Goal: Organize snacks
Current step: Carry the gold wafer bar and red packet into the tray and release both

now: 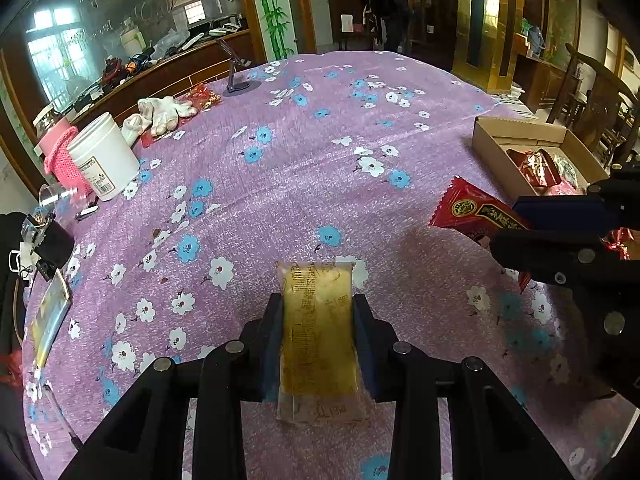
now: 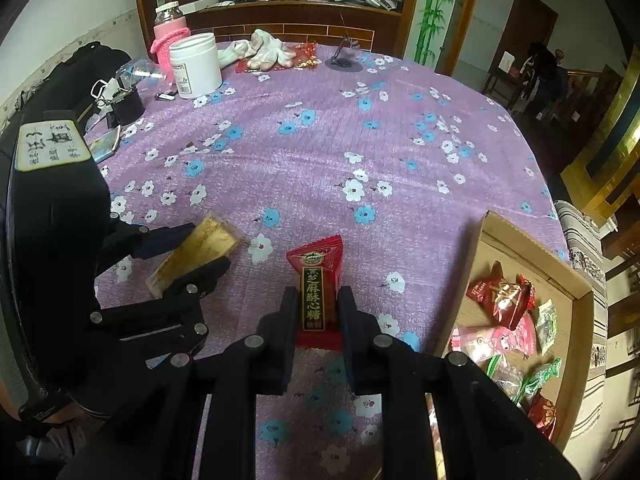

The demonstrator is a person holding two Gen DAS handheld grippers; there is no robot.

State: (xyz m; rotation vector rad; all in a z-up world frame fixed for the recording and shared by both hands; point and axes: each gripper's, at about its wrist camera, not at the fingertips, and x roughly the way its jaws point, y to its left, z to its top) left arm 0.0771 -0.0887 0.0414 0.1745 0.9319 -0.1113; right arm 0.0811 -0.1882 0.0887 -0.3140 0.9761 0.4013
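My left gripper (image 1: 318,304) is shut on a golden-yellow snack packet (image 1: 318,336), held above the purple flowered tablecloth (image 1: 304,168). The packet also shows in the right wrist view (image 2: 200,252), between the left gripper's fingers (image 2: 208,270). My right gripper (image 2: 318,294) is shut on a red candy packet (image 2: 318,280) with gold characters. In the left wrist view the red packet (image 1: 472,212) sits at the right, in the right gripper (image 1: 516,222). A cardboard box (image 2: 520,240) at the right holds several wrapped snacks (image 2: 504,296).
A white jar (image 1: 104,156), a pink-sleeved jar (image 1: 58,140), white gloves (image 1: 164,114) and a phone stand (image 1: 236,80) stand along the table's far left edge. A black bag and small items (image 2: 120,96) lie at the left. A wooden cabinet (image 2: 288,20) runs behind.
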